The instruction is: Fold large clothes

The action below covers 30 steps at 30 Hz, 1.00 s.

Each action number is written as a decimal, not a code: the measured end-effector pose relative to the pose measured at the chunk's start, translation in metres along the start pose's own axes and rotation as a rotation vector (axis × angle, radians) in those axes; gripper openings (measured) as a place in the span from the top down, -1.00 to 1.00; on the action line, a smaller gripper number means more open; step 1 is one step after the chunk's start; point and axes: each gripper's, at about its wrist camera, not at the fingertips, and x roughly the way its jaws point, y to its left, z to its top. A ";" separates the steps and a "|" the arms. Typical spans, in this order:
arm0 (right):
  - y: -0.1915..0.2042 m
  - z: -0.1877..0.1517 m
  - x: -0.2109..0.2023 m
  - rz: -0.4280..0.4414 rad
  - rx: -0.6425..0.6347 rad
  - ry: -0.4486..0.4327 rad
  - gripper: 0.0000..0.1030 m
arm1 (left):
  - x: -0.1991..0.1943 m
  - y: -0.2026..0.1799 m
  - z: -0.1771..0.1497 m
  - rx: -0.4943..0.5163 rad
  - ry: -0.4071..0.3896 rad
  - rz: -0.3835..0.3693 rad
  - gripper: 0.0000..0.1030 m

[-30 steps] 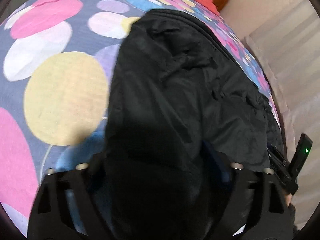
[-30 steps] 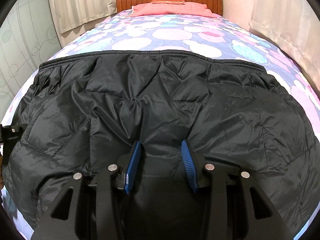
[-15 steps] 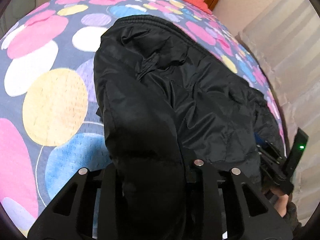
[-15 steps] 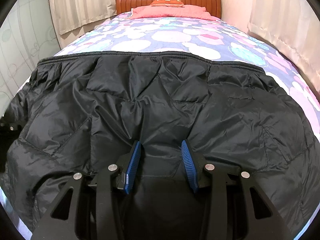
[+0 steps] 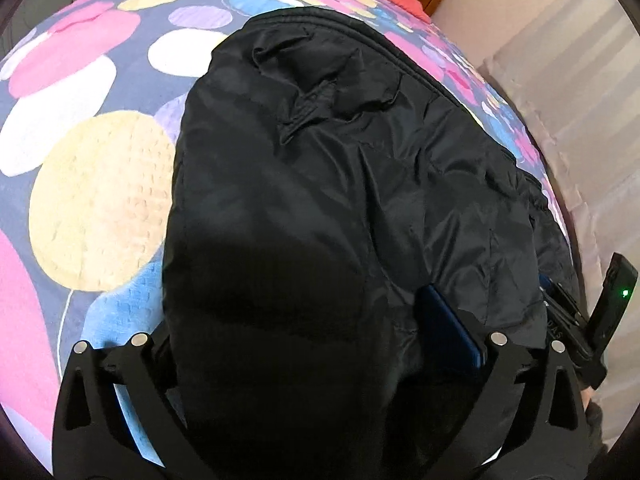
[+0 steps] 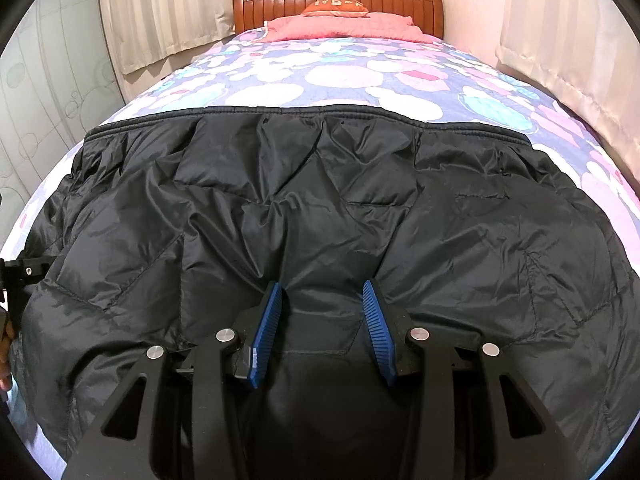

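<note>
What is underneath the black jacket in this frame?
The black jacket lies spread on the dotted bedspread, which shows around its edges. Whatever is beneath the jacket's middle is covered, and so is the left claw's left finger.

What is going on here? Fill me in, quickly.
A person with a handheld gripper in each hand is folding a black puffer jacket spread across a bed with a spotted bedspread. The right gripper is open, its blue pads over the near edge of the jacket. The left gripper is at the jacket's left end with a thick bunch of fabric between its spread fingers; whether it grips it cannot be told. No fold is finished yet.
</note>
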 end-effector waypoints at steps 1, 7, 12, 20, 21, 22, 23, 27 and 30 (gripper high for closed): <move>0.000 0.000 0.000 0.000 -0.001 -0.001 0.16 | 0.000 0.000 0.001 0.000 0.003 -0.004 -0.96; -0.001 0.000 0.001 0.004 0.002 -0.002 0.16 | -0.002 0.009 0.003 0.013 0.006 -0.076 -0.96; -0.001 0.000 0.000 0.001 0.000 -0.003 0.16 | -0.004 0.019 0.002 -0.004 0.002 -0.134 -0.32; -0.002 -0.001 0.001 0.002 0.000 -0.003 0.16 | -0.023 0.018 0.000 -0.052 -0.032 -0.206 0.50; -0.002 -0.001 0.001 0.001 0.000 -0.003 0.16 | -0.028 0.012 0.000 -0.047 -0.041 -0.197 0.54; -0.001 -0.001 0.001 0.002 0.000 -0.003 0.16 | -0.034 0.006 0.001 -0.036 -0.054 -0.190 0.56; -0.002 -0.001 0.001 0.004 0.001 -0.004 0.16 | -0.044 -0.003 0.002 -0.024 -0.073 -0.191 0.57; -0.004 0.001 0.000 0.022 0.011 -0.006 0.17 | -0.078 -0.045 0.005 0.020 -0.122 -0.206 0.63; -0.015 0.007 -0.011 0.058 0.031 -0.003 0.15 | -0.100 -0.090 0.006 0.092 -0.144 -0.175 0.63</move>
